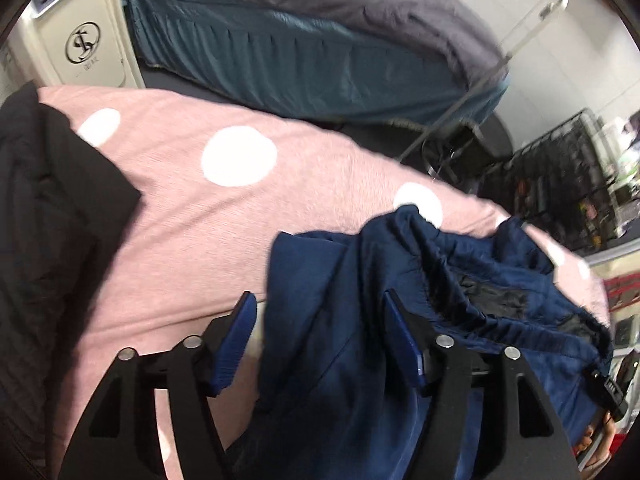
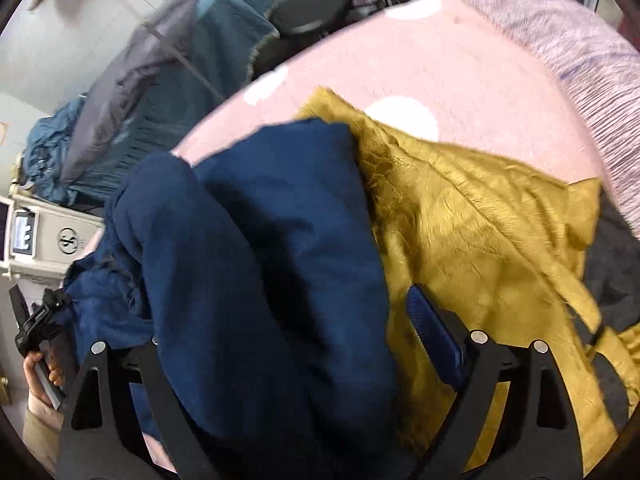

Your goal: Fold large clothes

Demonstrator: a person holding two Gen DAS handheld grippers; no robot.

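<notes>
A navy blue garment (image 1: pixel 460 264) lies crumpled on a pink blanket with white dots (image 1: pixel 180 220). Its folds run between the fingers of my left gripper (image 1: pixel 320 320), whose blue pads stand wide apart and do not press on the cloth. In the right wrist view the same navy garment (image 2: pixel 260 220) bulges up between the fingers of my right gripper (image 2: pixel 288 312). It hides the left finger, and the right pad stands clear of it. That gripper is open. A mustard yellow furry garment (image 2: pixel 480 220) lies beside and partly under the navy one. A black garment (image 1: pixel 40 220) lies at the left.
Beyond the pink blanket (image 2: pixel 440 52) stands a bed with a teal skirt and grey cover (image 1: pixel 300 60). A white appliance (image 1: pixel 80 40) sits at the far left, a black wire rack (image 1: pixel 560 184) at the right, and a black round stool (image 2: pixel 312 12) between them. A lilac blanket (image 2: pixel 580 60) covers the right side.
</notes>
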